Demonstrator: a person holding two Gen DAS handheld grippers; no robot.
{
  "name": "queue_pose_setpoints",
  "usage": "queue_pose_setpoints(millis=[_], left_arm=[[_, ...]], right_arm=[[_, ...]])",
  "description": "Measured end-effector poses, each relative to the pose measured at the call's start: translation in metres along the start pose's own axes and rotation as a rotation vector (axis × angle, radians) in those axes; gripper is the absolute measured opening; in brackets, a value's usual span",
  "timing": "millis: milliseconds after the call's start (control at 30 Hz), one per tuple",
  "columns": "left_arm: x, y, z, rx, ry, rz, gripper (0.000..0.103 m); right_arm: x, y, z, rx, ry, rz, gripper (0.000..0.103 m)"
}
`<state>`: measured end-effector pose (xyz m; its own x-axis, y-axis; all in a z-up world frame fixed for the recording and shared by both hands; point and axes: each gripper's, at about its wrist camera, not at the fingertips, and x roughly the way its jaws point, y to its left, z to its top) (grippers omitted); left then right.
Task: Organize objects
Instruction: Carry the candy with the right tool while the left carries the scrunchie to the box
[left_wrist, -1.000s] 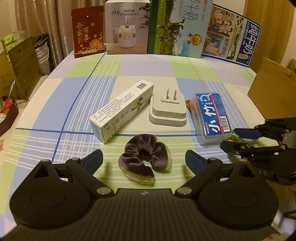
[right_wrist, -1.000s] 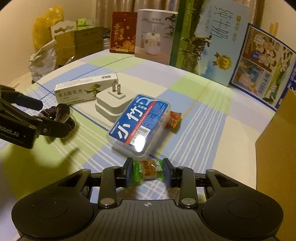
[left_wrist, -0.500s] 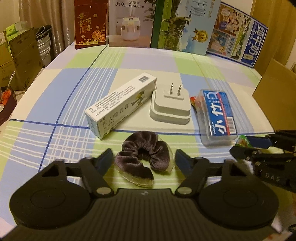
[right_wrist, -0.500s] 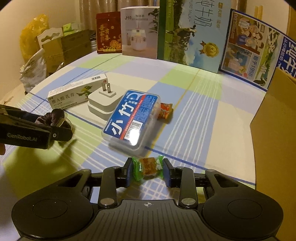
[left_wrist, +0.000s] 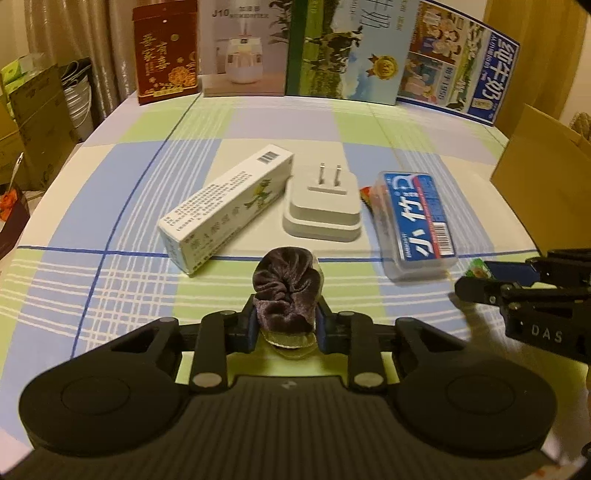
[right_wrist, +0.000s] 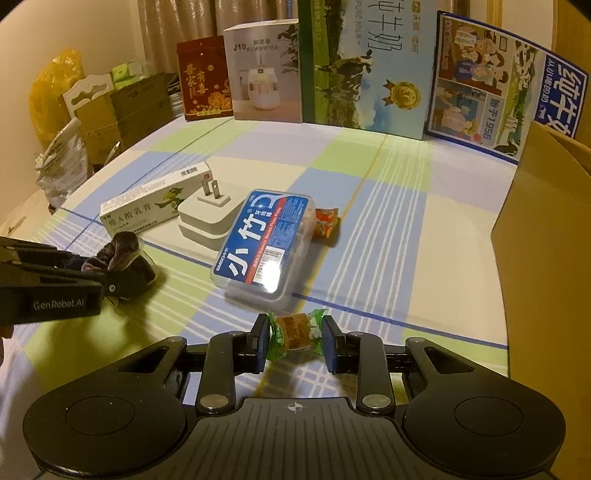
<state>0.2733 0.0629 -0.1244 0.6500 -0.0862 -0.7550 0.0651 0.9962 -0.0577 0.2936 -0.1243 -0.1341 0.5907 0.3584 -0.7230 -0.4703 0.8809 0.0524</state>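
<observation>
left hand-held gripper (left_wrist: 284, 325): its jaws have just been closing, from wide apart a second ago to nearly together now, and the pads pinch the hair tie (left_wrist: 286, 291) between them.
hair tie: dark velvet, now bunched up tall where it lay flat and round a second ago; its lower edge looks to rest on the surface (left_wrist: 129, 184), near the front.
right hand-held gripper (right_wrist: 295, 341): jaws have drawn in a little more on the wrapped candy (right_wrist: 295, 330); the pads press on both twisted ends of the green wrapper.
candy position: just in front of the clear plastic box (right_wrist: 267, 240), low over the surface; whether it touches cannot be told.
unmoved things: the long white carton (left_wrist: 229, 206), the plug adapter (left_wrist: 323, 210) and the orange candy (right_wrist: 325, 223) behind the clear box lie as they did.
meaning for the task: both grasps look made, so the picking step seems done for these two.
likely next: lift and carry each to a place; the brown cardboard box (right_wrist: 546, 229) on the right may be the goal, though that is a guess.
risk: the soft tie could slip or sag from the pinch.
</observation>
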Motion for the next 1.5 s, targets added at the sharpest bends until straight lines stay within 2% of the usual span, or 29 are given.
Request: queue_pose_setpoints(millis=[433, 667, 800, 933, 1033, 1500], left_arm=[[-0.011, -0.021, -0.005, 0.053, -0.011, -0.06, 0.024], [-0.033, -0.033, -0.006, 0.051, -0.025, -0.089, 0.024], [-0.059, -0.047, -0.004, 0.072, -0.053, -0.08, 0.024], [-0.089, -0.059, -0.008, 0.037, -0.05, -0.093, 0.024], [-0.114, -0.072, -0.011, 0.049, -0.062, -0.094, 0.024], [-0.204, -0.123, -0.042, 0.059, -0.096, -0.127, 0.024]], right_arm=[[-0.03, 0.009, -0.011, 0.027, -0.018, -0.008, 0.027], [-0.068, 0.013, -0.021, 0.067, -0.048, -0.018, 0.027], [-0.102, 0.013, -0.027, 0.104, -0.067, -0.031, 0.027], [-0.135, 0.016, -0.032, 0.128, -0.086, -0.045, 0.027], [-0.162, 0.017, -0.034, 0.149, -0.103, -0.049, 0.027], [-0.269, 0.006, -0.05, 0.188, -0.177, -0.119, 0.027]])
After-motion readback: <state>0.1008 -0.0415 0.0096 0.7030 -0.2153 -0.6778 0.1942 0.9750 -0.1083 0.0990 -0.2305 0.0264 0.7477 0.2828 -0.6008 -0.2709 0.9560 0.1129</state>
